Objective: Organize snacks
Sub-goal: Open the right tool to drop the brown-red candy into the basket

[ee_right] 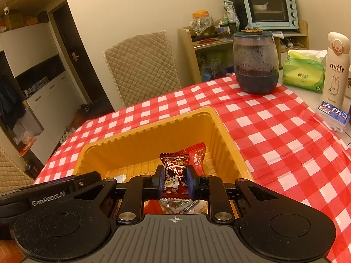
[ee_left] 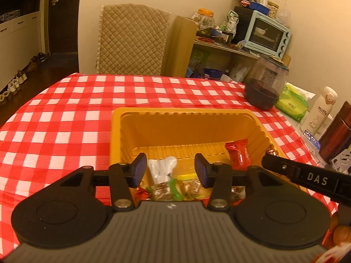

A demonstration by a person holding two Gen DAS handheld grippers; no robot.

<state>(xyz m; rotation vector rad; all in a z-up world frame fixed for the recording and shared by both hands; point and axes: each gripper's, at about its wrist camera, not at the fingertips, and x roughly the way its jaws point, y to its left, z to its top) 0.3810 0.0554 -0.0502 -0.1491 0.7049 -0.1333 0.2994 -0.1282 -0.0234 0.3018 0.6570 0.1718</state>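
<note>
**Snacks in yellow tray, right tongs gripping one**

The yellow tray [ee_left: 182, 127] sat on the desk w/ the red-white checked cloth [ee_left: 65, 114], near its front edge. Inside lay wrapped snacks: a white packet [ee_left: 161, 167], a red packet [ee_left: 239, 153] by the right wall, plus small clear-wrapped sweets [ee_left: 162, 189] w/ green bits at the near end.

The left tongs [ee_left: 170, 169] hung over the tray's near end, jaws spread apart & nothing between the pads; the white packet lay below, in the tray. The right tongs [ee_right: 174, 180] were clenched on a dark red candy wrapper [ee_right: 175, 171], pads pressing both sides, held over the tray interior. Another red packet [ee_right: 198, 159] leaned just behind it against the tray's right wall.

Farther off, at the desk's far right: a lidded glass jar [ee_right: 255, 62] w/ dark contents on the cloth, a green tissue pack [ee_right: 303, 71], a white "miffy" bottle [ee_right: 335, 65]. Behind the desk stood a quilted chair back [ee_left: 131, 37] & a shelf w/ a light-blue toaster oven [ee_left: 267, 32].
</note>
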